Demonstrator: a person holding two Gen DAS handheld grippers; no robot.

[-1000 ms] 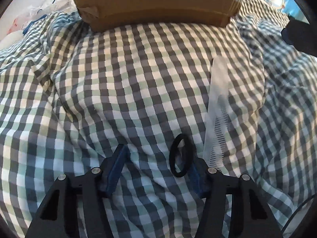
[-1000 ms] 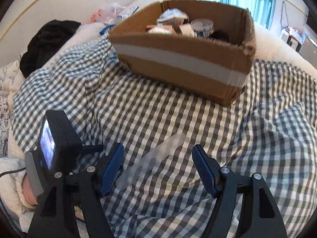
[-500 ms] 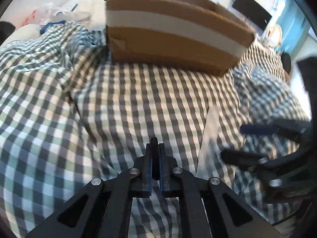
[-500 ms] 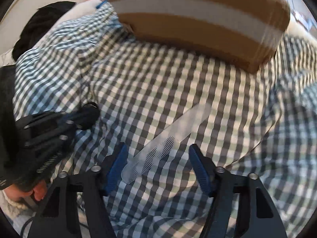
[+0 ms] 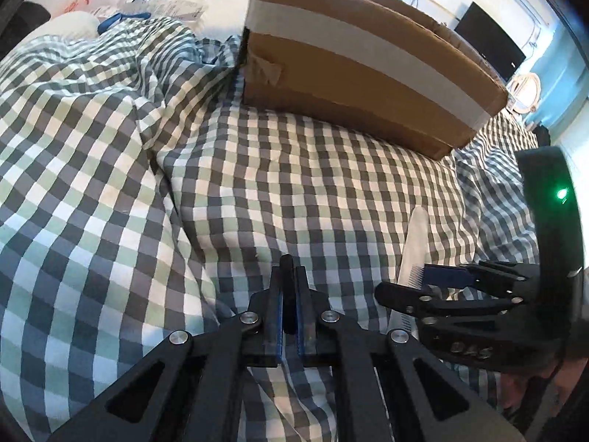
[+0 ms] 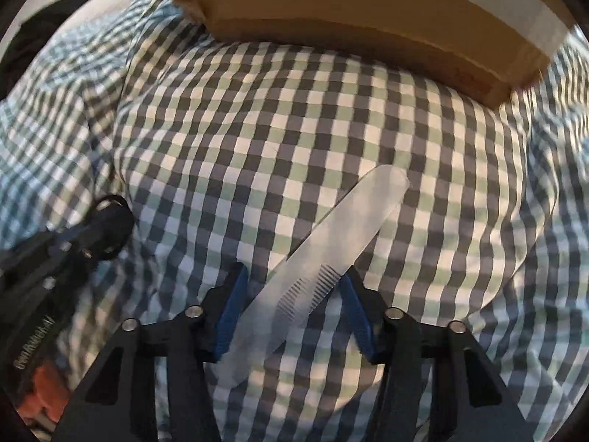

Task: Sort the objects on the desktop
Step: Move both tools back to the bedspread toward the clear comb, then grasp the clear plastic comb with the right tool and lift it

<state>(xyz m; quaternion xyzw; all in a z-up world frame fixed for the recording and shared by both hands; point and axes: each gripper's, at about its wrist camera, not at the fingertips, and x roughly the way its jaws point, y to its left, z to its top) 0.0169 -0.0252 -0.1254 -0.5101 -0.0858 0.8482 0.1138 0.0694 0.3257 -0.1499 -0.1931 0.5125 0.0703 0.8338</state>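
Note:
My left gripper is shut on a black hair tie, held edge-on between its blue pads just above the checked cloth. It shows at the left of the right wrist view. A clear plastic comb lies slantwise on the cloth; it also shows in the left wrist view. My right gripper is open and straddles the comb's toothed end, its blue pads close on either side; it appears in the left wrist view. The cardboard box stands beyond.
The checked cloth is rumpled, with folds at the left. White bedding and plastic bags lie behind the box's left end. A dark garment sits far left. The box fills the far edge.
My left gripper closed on the black hair tie and lifted it. My right gripper came down over the comb and narrowed around its toothed end.

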